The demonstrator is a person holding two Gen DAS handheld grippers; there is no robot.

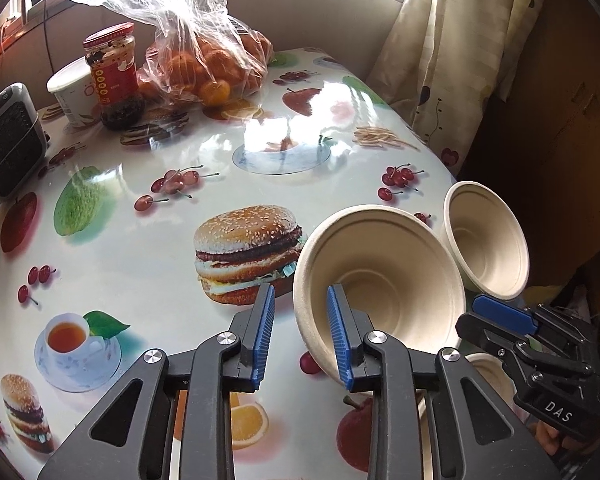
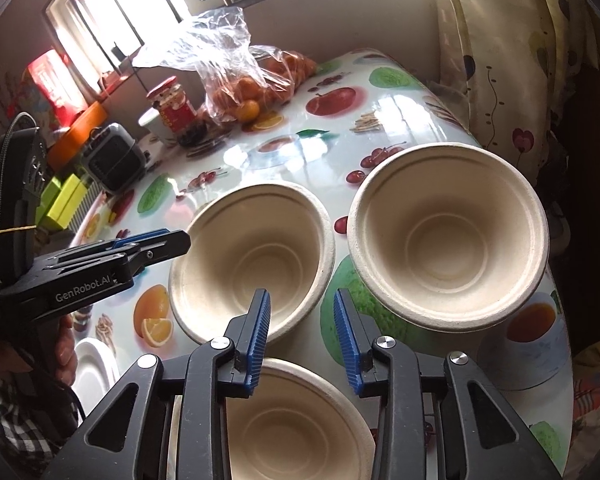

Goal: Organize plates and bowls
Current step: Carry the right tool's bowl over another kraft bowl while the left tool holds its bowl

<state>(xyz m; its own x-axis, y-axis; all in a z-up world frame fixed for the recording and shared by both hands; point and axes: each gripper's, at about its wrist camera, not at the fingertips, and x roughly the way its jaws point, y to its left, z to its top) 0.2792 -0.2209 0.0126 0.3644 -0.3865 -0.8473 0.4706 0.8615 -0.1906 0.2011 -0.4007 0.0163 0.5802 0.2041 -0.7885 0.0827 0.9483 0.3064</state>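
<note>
Three beige pulp bowls [image 2: 448,236] sit upright, ridged inside, apart.

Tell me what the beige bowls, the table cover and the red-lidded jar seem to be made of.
Bowls: likely moulded paper pulp; matte, slightly grainy beige with pressed rings and rolled rims. Table cover: probably glossy vinyl or plastic, as it mirrors the window light over printed food pictures. Jar: apparently clear glass with a red lid, possibly metal; dark contents show through.
</note>
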